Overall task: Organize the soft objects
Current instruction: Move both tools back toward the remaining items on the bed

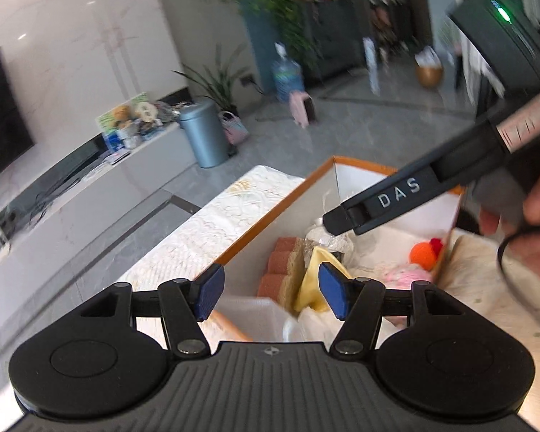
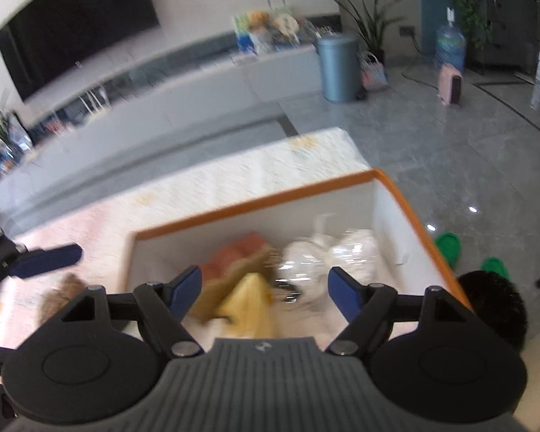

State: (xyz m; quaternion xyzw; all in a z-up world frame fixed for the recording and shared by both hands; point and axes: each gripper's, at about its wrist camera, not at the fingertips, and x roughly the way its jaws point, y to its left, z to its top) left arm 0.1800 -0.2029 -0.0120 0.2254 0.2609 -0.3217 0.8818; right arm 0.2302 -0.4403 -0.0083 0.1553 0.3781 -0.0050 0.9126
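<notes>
Left wrist view: the left gripper (image 1: 270, 295), with black linkage arms and blue ribbed pads, fills the lower half of the frame; its jaws stand spread apart and hold nothing. Beyond the pads, at centre right, sits the white fabric storage box with orange rim (image 1: 270, 212), resting on a pale patterned tabletop (image 1: 212, 223). Inside the box lie soft objects: terracotta-and-tan scouring sponges (image 1: 280, 270) stacked at the left, a yellow cloth (image 1: 311, 280) beside them, a crinkled clear plastic bag (image 1: 327, 241) behind, and an orange knitted ball with red tuft (image 1: 423, 253) towards the right wall. From the upper right, the right gripper (image 1: 342, 221) reaches over the box; one black finger carries the raised letters "DAS". A green indicator light (image 1: 502, 12) glows on its body at the upper right, and the holding hand (image 1: 536, 212) shows at the right edge.

Right wrist view (blurred by motion): the right gripper (image 2: 264, 289) occupies the lower frame, jaws released and wide, empty, above the same box (image 2: 255, 208). The yellow cloth (image 2: 250, 298) and plastic bag (image 2: 327, 252) appear between the pads. A grey-blue cylindrical bin (image 2: 338, 68) stands on the tiled floor at upper centre right; a black television screen (image 2: 79, 21) fills the upper left.
</notes>
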